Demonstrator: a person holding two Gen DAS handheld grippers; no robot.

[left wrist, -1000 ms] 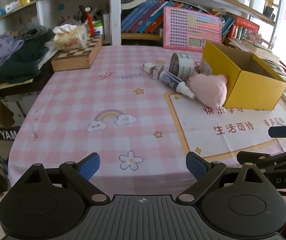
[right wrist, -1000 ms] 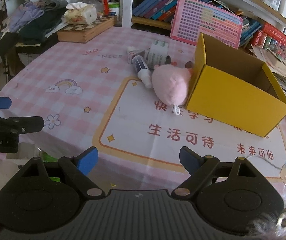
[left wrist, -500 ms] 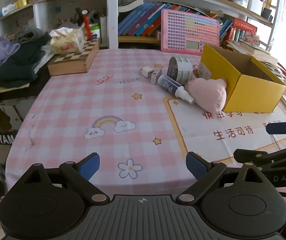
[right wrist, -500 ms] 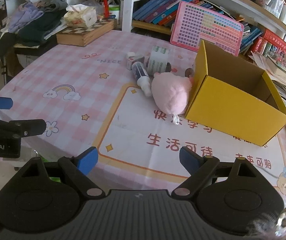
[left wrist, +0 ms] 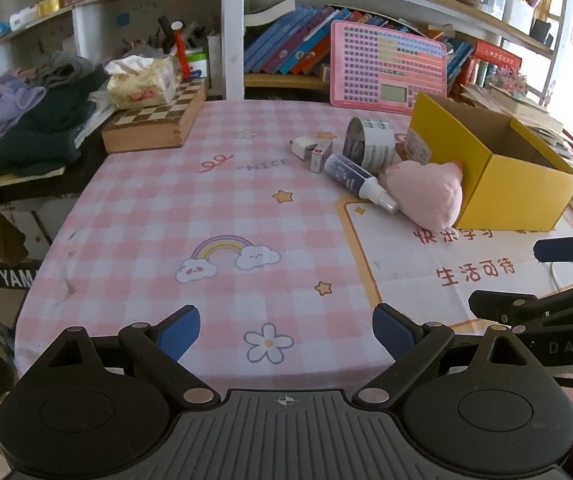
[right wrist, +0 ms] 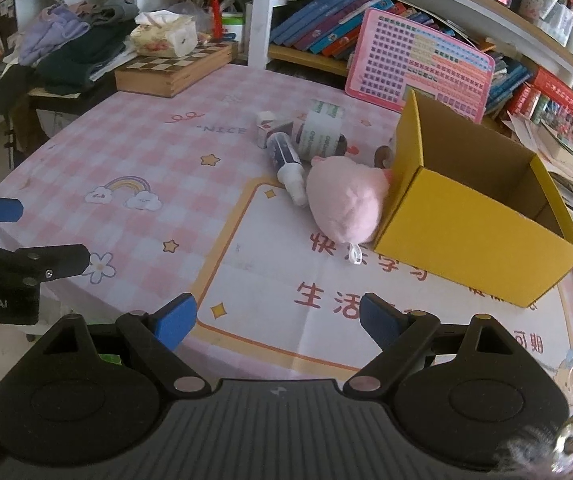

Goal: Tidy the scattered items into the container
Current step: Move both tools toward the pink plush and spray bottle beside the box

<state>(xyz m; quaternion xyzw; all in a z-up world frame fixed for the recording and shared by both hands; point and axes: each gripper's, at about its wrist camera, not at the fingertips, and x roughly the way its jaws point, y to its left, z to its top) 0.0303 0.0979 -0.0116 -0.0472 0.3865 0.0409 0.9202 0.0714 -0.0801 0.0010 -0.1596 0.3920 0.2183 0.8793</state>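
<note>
An open yellow cardboard box [left wrist: 514,196] [right wrist: 470,240] stands on the right of the pink checked tablecloth, and nothing shows inside it. A pink plush toy [left wrist: 430,192] [right wrist: 346,204] leans on its left wall. Beside the plush lie a dark spray bottle [left wrist: 356,178] [right wrist: 286,160], a can on its side [left wrist: 368,144] [right wrist: 322,130] and two small white boxes [left wrist: 312,152] [right wrist: 272,124]. My left gripper [left wrist: 285,332] is open over the near table edge, well short of the items. My right gripper [right wrist: 276,320] is open too, with nothing between its fingers.
A wooden chessboard box [left wrist: 154,124] with a tissue pack on it sits at the far left corner. Piled clothes [left wrist: 34,120] lie left of the table. A pink keyboard toy [left wrist: 386,68] leans against the bookshelf behind the box. Papers stack up at the right.
Both views have drawn back and tilted slightly, so the table and items sit a little lower and farther away. Both grippers stay open and the items have not moved.
</note>
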